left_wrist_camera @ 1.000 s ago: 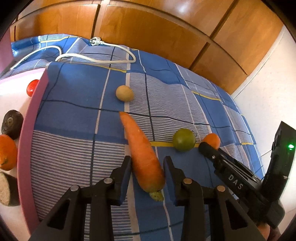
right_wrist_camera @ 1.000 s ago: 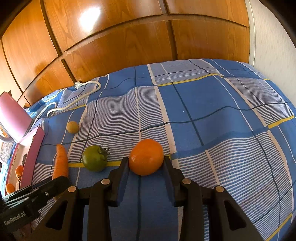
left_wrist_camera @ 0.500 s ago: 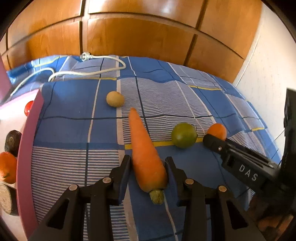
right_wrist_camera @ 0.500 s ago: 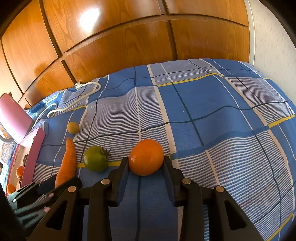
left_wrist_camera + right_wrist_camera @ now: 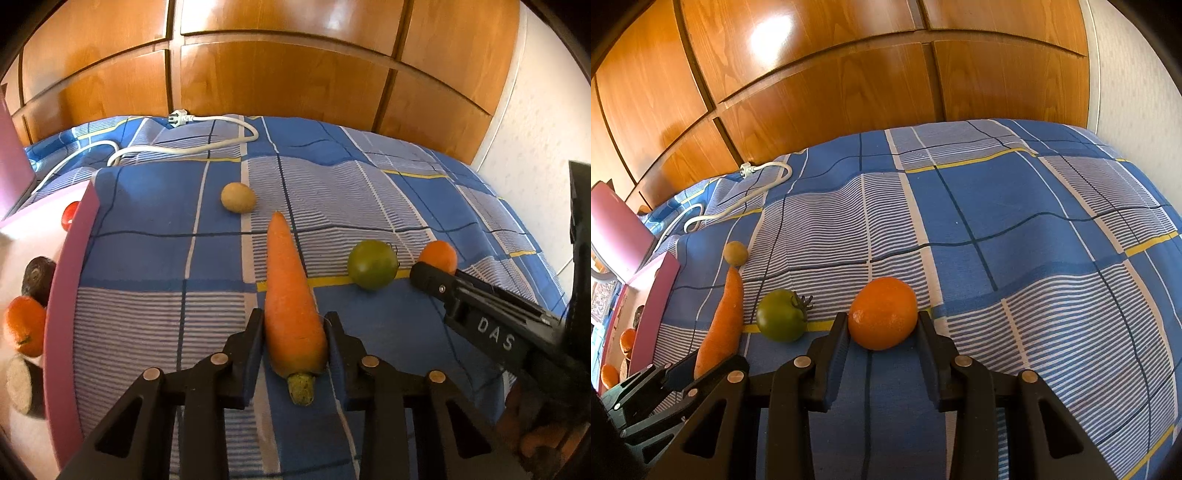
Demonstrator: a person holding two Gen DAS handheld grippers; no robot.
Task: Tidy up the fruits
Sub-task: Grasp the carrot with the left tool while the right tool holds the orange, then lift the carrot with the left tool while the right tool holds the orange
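Two grips are on at once, and each has its own way to fail. The left claw [image 5: 295,332] is closing on the thick end of the carrot [image 5: 290,295], which lies on the checked bedspread [image 5: 147,258] with its tip pointing away toward a small potato [image 5: 238,197]; the pads look to be touching its flanks. The carrot tapers, and the hold sits near the stem end, so the long front half could swing down on lifting, or the root could squirt forward out of the pads.

The right claw [image 5: 882,328] is clamped on the orange [image 5: 882,314], pads on both sides of it, the fruit resting on the bedspread. The pads seem to meet it on its near half, so it could pop forward and roll over the soft cloth.

The green tomato [image 5: 373,264] sits between carrot and orange, near both claws; a careless sweep would nudge it away.

The pink tray [image 5: 62,295] at the left, with fruit already in it, has a raised rim. A low carry could catch the carrot tip on it. The white cable [image 5: 207,144] lies well apart and is no likely snag.
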